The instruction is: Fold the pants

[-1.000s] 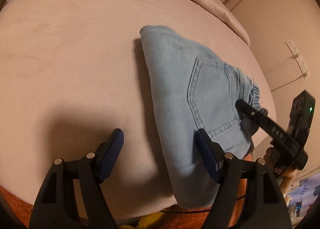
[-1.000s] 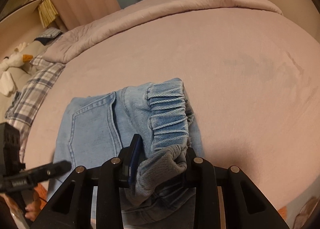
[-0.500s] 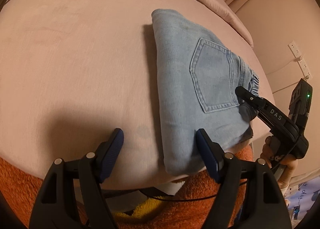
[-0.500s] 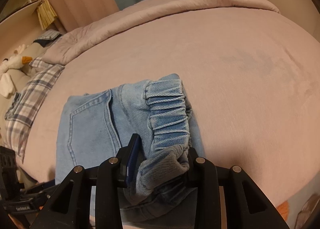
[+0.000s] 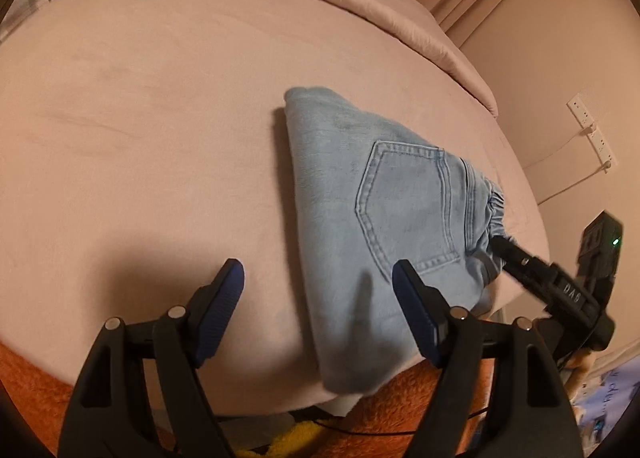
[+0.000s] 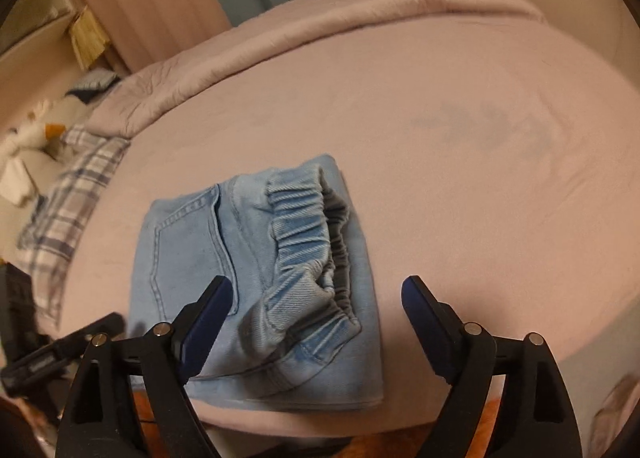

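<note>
Now right fingers (image 6: 314, 300) just sprang wide — pants (image 6: 260, 282) released; left fingers (image 5: 318, 284) wide.

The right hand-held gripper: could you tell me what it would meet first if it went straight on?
Probably the elastic waistband of the folded jeans, which lies between the open right hand-held gripper fingers; depth is unclear.

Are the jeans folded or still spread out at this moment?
Folded. The jeans lie as a compact layered rectangle on the bed, waistband on top.
</note>
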Demonstrator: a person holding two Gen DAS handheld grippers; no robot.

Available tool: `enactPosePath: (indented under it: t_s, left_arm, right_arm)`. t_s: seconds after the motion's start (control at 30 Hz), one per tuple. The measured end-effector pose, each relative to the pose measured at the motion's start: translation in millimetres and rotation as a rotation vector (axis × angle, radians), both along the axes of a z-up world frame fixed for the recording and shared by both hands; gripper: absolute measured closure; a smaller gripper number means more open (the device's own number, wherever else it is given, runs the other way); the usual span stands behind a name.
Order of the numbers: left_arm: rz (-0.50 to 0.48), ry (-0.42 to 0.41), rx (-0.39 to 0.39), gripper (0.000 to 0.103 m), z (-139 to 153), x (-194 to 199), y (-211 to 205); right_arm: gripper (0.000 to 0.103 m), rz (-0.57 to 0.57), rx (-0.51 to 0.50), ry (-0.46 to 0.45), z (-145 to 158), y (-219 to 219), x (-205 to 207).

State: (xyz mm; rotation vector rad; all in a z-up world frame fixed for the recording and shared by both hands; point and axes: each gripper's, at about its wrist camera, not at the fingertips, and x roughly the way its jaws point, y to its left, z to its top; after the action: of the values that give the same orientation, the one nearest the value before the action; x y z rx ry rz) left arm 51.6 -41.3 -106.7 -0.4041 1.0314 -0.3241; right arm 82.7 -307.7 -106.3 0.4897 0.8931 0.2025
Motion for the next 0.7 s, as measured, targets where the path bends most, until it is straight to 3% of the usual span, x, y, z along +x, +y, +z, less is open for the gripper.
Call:
enactPosePath:
  t_s: [0.2,0.43,0.53,0.7]
  left_arm:
    - [-0.016,0.045,-0.003,0.027,-17.4,21.0,-13.0]
    - [-0.044,0.045,-0.056,0.03,-23.0,36.6,-21.3]
    - [-0.075,0.048,-0.084,0.053,-24.1,40.7,-27.4]
    - [-0.051,0.038,-0.096,0.068,-21.0,36.4,-26.2]
  right_arm:
    - [0.017,0.051,0.095,0.078,-29.3,4.4,15.0]
    - [0.019,0.078,0.137,0.058,-32.0,4.9,21.2]
    - [0.028,0.085,0.159,0.049,-33.4,7.4,26.5]
    - [0.051,0.101,0.213,0.019,-32.6,9.6,18.1]
